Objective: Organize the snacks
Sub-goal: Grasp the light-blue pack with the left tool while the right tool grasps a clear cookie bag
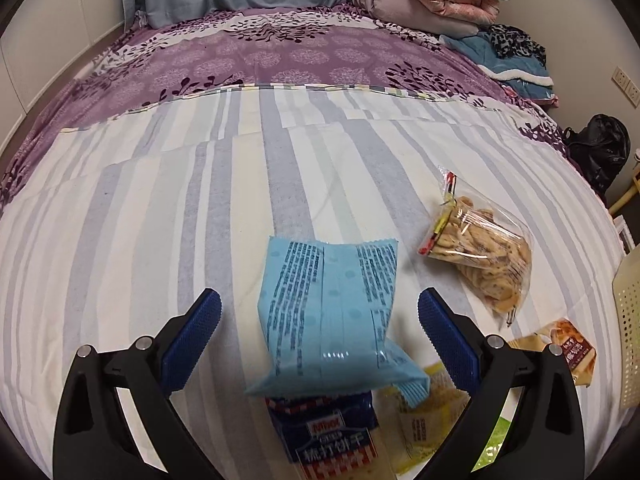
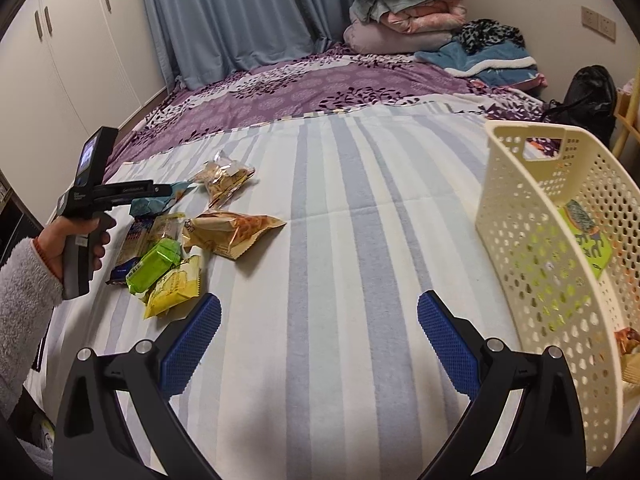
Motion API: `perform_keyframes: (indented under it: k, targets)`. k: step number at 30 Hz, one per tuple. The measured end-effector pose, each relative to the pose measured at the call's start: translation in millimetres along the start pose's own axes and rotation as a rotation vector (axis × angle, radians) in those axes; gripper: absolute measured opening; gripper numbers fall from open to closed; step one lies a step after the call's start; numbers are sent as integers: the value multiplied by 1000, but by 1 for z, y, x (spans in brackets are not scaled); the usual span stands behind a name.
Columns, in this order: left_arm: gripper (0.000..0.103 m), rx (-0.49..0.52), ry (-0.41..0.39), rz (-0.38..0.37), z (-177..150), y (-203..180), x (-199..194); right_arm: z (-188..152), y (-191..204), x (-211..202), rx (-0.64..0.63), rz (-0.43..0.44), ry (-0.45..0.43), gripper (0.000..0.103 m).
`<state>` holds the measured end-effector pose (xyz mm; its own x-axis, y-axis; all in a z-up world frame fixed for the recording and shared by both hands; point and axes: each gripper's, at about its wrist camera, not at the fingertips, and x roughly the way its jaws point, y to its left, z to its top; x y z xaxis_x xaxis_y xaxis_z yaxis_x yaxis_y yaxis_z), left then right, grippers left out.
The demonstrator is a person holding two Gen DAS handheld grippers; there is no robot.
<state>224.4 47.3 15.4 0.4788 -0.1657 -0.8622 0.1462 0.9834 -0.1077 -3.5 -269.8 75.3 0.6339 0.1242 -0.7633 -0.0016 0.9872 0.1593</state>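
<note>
The cream basket (image 2: 532,216) on the bed (image 2: 340,200) holds a green packet (image 2: 588,236) and an orange one (image 2: 628,340). Both the left gripper (image 1: 319,312) and right gripper (image 2: 319,312) are spread wide, holding nothing. The blue packet (image 1: 332,304) lies between the left fingers, atop the snack pile (image 2: 180,248).

The light blue packet (image 1: 332,312) covers the top of the red-and-blue cracker pack (image 1: 324,436), whose lower end runs off the bottom edge of the left wrist view. A yellow packet (image 1: 424,420) beside it is partly behind the finger of the left hand-held gripper (image 1: 319,308). The cream basket (image 1: 632,320) shows only as a sliver at the right edge there. In the right wrist view, the basket's (image 2: 532,216) perforated wall masks the packets inside, and the green one (image 2: 586,236) has print too small to read. The blue packet (image 2: 154,202) is mostly hidden behind the left hand-held gripper (image 2: 164,190), whose jaws cannot be made out there.
</note>
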Motion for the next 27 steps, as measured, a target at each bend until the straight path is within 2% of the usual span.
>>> perform_keyframes:
  k: [4,6,10,19,24,27]
  targets:
    - [97,-15,7,0,3,5,9,5,11,9,-30,26,11,98]
    - [83,-12,18,-14,2,6,13,8,16,14,-45,35,14,98]
    - [64,-3,13,-43,-1,5,13,23,24,25,-79,55,2,98]
    - [59,-14,-43,-23,-7,14,-11,83,67,77,-233,154,-9,98]
    - [59,-28,-73,-11,-12,25,-29,114,93,125,-313,215,54,98]
    - [59,-33,-84,-5,-16,30,-38,126,108,155,-367,213,105,98]
